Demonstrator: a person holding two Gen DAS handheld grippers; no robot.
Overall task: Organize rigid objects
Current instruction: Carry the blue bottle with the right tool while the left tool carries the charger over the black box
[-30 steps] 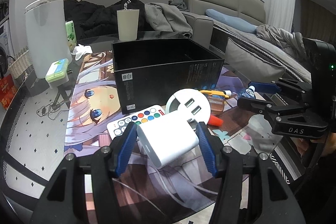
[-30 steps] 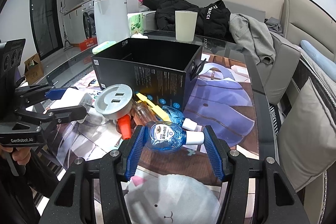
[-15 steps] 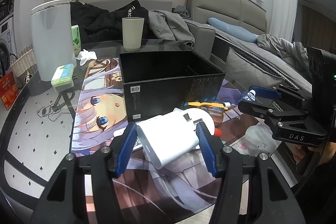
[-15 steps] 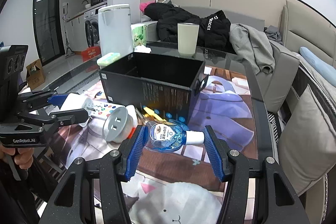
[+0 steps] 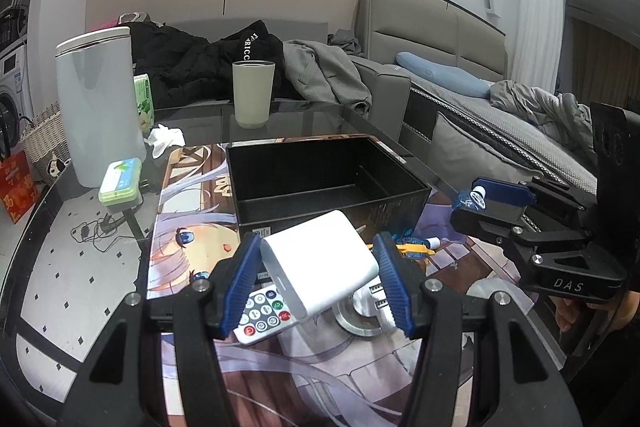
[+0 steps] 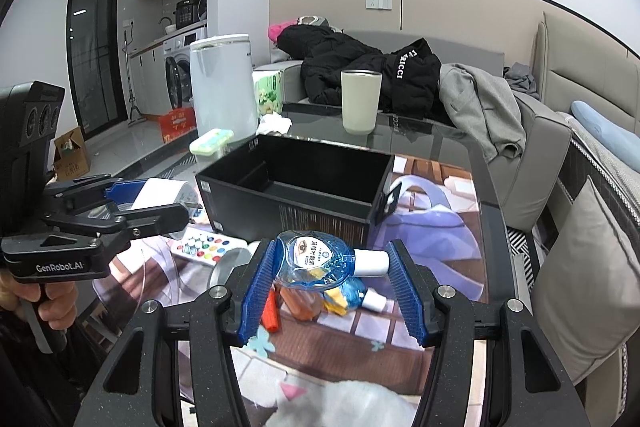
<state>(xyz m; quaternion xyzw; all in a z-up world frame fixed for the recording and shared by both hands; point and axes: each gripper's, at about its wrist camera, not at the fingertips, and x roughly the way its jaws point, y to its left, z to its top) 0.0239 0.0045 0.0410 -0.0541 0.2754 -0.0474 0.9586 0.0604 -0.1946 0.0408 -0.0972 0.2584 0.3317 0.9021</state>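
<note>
My left gripper (image 5: pixel 316 277) is shut on a white power bank (image 5: pixel 320 265) and holds it above the table, just in front of the open black box (image 5: pixel 320 183). My right gripper (image 6: pixel 332 281) is shut on a clear blue bottle with a white cap (image 6: pixel 320 259), also lifted, near the box's front wall (image 6: pixel 296 219). Each gripper shows in the other's view: the right one (image 5: pixel 492 203) and the left one (image 6: pixel 160 207). The box looks empty inside.
On the printed mat lie a white remote with coloured buttons (image 5: pixel 266 315), a round white USB hub (image 5: pixel 368 307), a second blue bottle (image 6: pixel 360 293), an amber bottle (image 6: pixel 300 303) and an orange piece (image 6: pixel 271 311). A beige cup (image 5: pixel 253 93), white bin (image 5: pixel 98 103) and green case (image 5: pixel 120 181) stand behind.
Both grippers have risen with their loads. The power bank and the blue bottle are now higher above the mat and closer to the box's rim.
</note>
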